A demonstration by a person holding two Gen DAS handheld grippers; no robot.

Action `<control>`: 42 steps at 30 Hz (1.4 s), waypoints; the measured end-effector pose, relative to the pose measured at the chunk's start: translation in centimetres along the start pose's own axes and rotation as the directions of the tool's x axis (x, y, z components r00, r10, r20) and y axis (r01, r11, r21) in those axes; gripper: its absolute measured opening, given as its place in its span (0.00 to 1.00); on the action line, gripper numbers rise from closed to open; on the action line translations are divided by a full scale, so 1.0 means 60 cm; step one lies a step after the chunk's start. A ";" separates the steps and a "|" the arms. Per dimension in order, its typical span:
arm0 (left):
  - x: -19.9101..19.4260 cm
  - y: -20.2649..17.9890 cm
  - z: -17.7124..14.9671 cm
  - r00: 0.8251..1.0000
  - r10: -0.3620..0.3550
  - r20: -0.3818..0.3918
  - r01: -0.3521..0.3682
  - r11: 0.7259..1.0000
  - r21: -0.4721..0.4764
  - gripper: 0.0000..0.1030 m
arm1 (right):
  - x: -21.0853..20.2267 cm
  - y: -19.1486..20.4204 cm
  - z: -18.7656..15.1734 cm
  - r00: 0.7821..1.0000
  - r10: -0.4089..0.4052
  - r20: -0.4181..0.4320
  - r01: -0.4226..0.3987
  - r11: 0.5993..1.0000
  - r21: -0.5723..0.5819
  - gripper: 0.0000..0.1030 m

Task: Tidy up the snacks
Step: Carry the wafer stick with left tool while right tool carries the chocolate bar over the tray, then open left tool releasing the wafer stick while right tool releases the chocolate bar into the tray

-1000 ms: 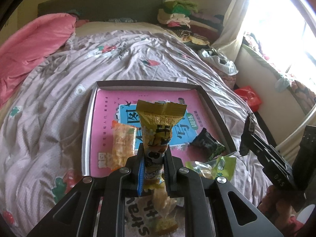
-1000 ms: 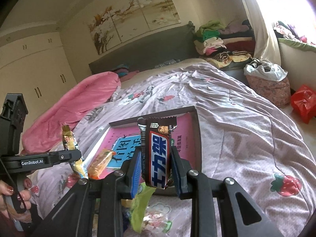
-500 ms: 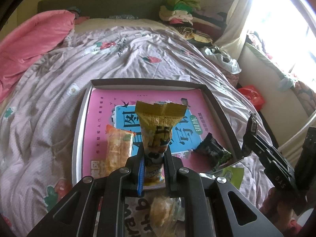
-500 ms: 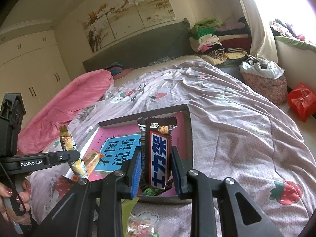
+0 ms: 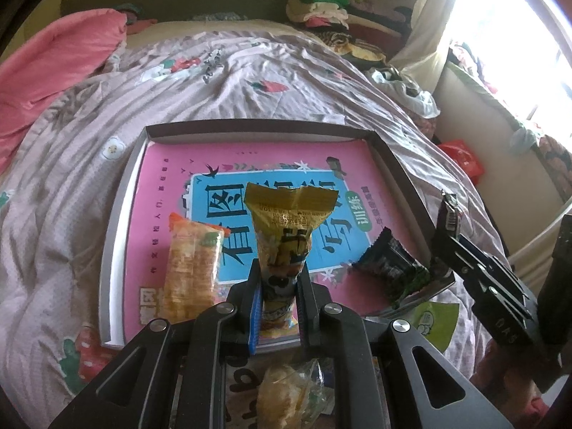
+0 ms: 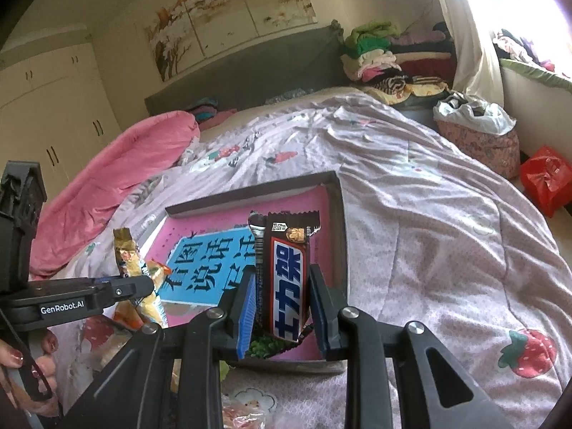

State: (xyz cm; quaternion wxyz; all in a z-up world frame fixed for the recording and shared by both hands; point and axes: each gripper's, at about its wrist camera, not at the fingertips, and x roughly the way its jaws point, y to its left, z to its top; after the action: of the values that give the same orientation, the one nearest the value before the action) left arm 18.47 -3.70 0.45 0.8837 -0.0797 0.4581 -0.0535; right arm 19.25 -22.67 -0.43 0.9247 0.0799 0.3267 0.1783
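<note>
A shallow grey box (image 5: pixel 250 128) with a pink and blue printed floor lies on the bed; it also shows in the right wrist view (image 6: pixel 338 214). My left gripper (image 5: pixel 278 286) is shut on a yellow snack packet (image 5: pixel 289 221), held upright over the box's near edge. My right gripper (image 6: pixel 280 300) is shut on a brown chocolate bar (image 6: pixel 287 271), held upright over the box's near right corner. An orange cracker pack (image 5: pixel 191 268) and a dark green packet (image 5: pixel 393 268) lie in the box.
A light green packet (image 5: pixel 430 321) and a clear bag of biscuits (image 5: pixel 286 397) lie on the striped bedspread (image 5: pixel 71 196) before the box. A pink duvet (image 6: pixel 118 178) is at the left, piled clothes (image 6: pixel 379 57) at the headboard, a red bag (image 6: pixel 547 182) on the floor.
Both grippers have moved forward and lower over the box with their snacks. The box now looks nearer and larger in both views.
</note>
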 end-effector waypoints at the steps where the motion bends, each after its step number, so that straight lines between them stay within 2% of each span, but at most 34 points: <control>1: 0.001 0.000 -0.001 1.000 0.000 -0.001 0.000 1.000 0.001 0.16 | 0.002 0.000 -0.001 1.000 0.003 -0.004 -0.003 1.000 -0.001 0.27; 14: 0.011 0.001 -0.006 1.000 0.010 -0.021 -0.010 1.000 -0.002 0.16 | 0.019 0.005 -0.012 0.998 0.006 -0.056 -0.007 1.000 -0.013 0.28; 31: 0.007 0.003 -0.012 1.000 0.017 -0.025 -0.018 1.000 -0.017 0.16 | 0.009 -0.006 -0.011 0.999 0.011 -0.047 -0.010 1.000 0.016 0.29; 40: 0.003 0.004 -0.015 0.999 0.021 -0.024 -0.022 0.999 -0.032 0.19 | 0.004 -0.009 -0.009 0.999 0.012 -0.038 -0.011 1.000 0.028 0.34; 42: 0.002 0.005 -0.015 0.999 0.023 -0.022 -0.024 0.999 -0.034 0.24 | 0.003 -0.007 -0.010 0.999 0.012 -0.038 -0.011 1.000 0.024 0.36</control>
State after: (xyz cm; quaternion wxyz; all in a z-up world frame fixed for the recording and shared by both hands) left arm 17.80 -3.52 -0.18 0.8777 -0.0891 0.4695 -0.0361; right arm 19.10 -22.97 -1.13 0.9163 0.0892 0.3458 0.1813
